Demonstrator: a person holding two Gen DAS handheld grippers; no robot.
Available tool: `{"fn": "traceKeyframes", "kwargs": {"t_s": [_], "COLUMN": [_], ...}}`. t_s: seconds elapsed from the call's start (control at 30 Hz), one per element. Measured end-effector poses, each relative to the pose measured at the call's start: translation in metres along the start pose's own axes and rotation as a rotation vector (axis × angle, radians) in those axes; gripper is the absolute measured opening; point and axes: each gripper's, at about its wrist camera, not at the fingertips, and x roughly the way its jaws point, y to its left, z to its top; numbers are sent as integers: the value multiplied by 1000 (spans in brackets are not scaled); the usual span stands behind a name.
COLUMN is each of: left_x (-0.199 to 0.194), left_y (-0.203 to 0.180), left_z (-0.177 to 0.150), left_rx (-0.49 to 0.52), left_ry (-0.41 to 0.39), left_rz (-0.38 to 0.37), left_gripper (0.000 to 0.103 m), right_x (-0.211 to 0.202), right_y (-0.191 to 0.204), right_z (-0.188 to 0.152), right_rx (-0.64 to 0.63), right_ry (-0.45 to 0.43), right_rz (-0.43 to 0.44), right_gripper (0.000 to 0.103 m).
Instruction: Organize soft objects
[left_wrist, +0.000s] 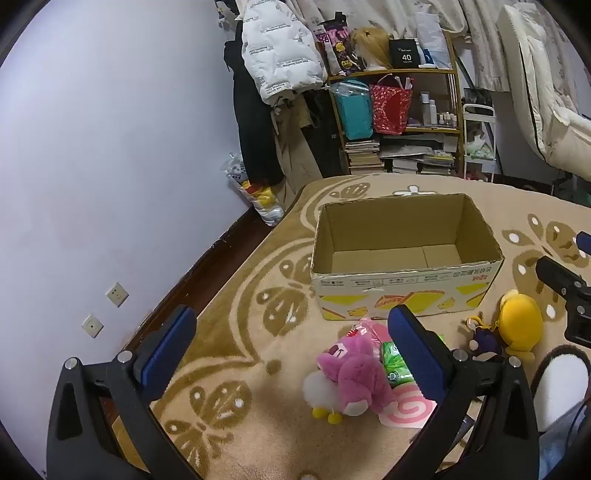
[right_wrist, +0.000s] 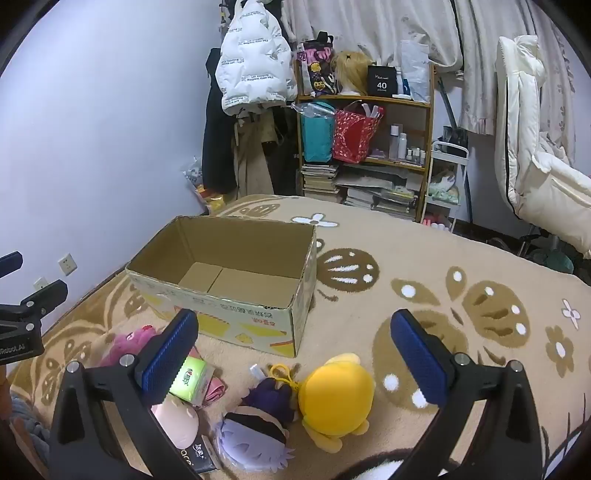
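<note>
An open cardboard box (left_wrist: 406, 291) stands empty on the carpet; it also shows in the right wrist view (right_wrist: 229, 321). In front of it lie a pink plush (left_wrist: 354, 380), a green tissue pack (left_wrist: 397, 363), a pink swirl cushion (left_wrist: 404, 410), a purple-haired doll (left_wrist: 484, 341) and a yellow plush (left_wrist: 521, 323). In the right wrist view the yellow plush (right_wrist: 336, 395), the doll (right_wrist: 258, 424) and the tissue pack (right_wrist: 190, 380) lie just below my right gripper (right_wrist: 295, 339). My left gripper (left_wrist: 291, 336) is open above the pink plush. Both grippers are empty.
The patterned beige carpet (left_wrist: 251, 325) covers the floor. A purple wall (left_wrist: 110, 147) with sockets is at left. A shelf (left_wrist: 399, 122) of books and bags, hanging coats and a white chair (right_wrist: 535, 166) stand behind the box.
</note>
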Motion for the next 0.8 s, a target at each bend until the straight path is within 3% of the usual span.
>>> {"fn": "traceKeyframes", "kwargs": {"t_s": [0.8], "left_x": [2], "left_y": [-2], "left_z": [-3], "left_rx": [6], "left_ry": [5], "left_rz": [13], "left_gripper": [102], "right_x": [2], "right_y": [4], "right_z": [0], "right_rx": [1], "right_ry": [9], "right_rz": [2], "right_gripper": [103]}}
